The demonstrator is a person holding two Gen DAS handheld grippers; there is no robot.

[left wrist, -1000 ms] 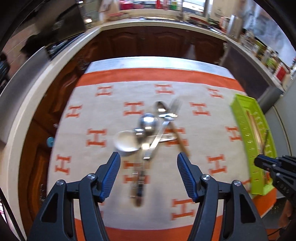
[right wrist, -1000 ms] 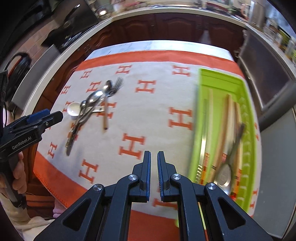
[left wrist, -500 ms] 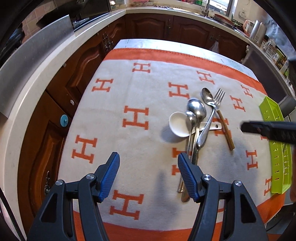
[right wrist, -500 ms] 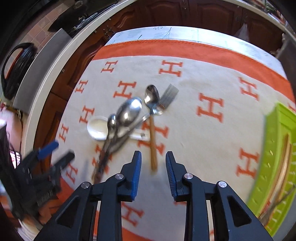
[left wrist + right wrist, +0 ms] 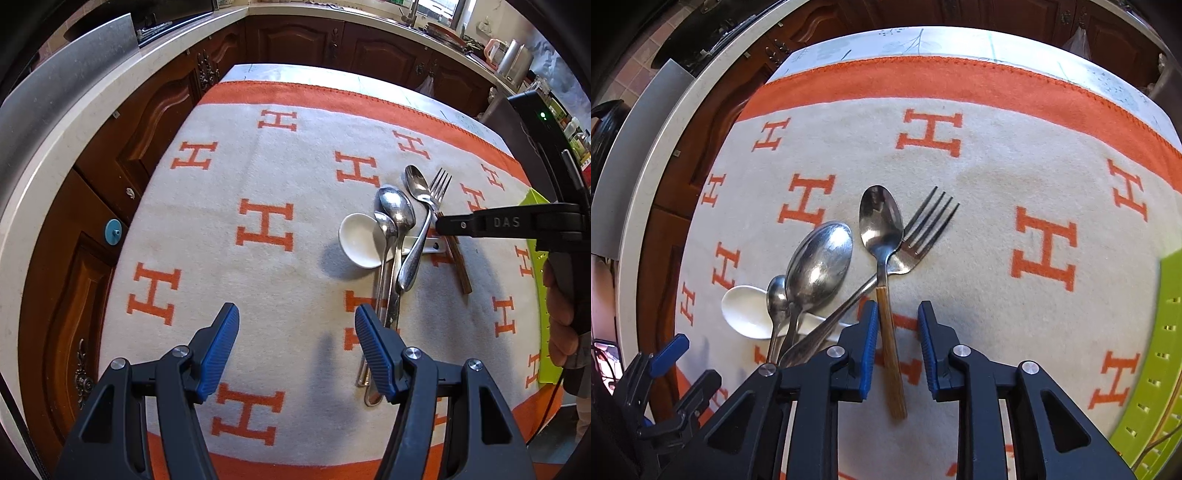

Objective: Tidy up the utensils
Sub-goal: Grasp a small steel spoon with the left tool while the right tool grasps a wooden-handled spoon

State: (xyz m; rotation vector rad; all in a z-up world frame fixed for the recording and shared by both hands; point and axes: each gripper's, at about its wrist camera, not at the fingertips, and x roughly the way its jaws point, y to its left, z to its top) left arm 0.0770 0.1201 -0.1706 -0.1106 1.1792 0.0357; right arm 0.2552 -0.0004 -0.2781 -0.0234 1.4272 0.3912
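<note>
utensil pile on desk, right tool over wooden-handled spoon

right tool (image 5: 895,325) pointing down, jaws closing, astride the wooden-handled spoon (image 5: 882,236); pads not pressing on it. spoon handle close to the left pad. left tool (image 5: 295,332) released, nothing between jaws, hovering over the cloth (image 5: 229,177) near the handle ends. pile on cloth: fork (image 5: 923,229), large spoon (image 5: 820,266), small spoon (image 5: 776,295), white ceramic spoon (image 5: 746,310), overlapping. green tray (image 5: 1160,350) at right, apart from the pile.

From the utensil pile (image 5: 400,240), bare cloth (image 5: 229,229) lies open toward nine o'clock. At three o'clock the green tray (image 5: 1156,354) blocks passage. The right hand-held gripper (image 5: 897,325), jaws closing, straddles the wooden-handled spoon (image 5: 886,280).
</note>
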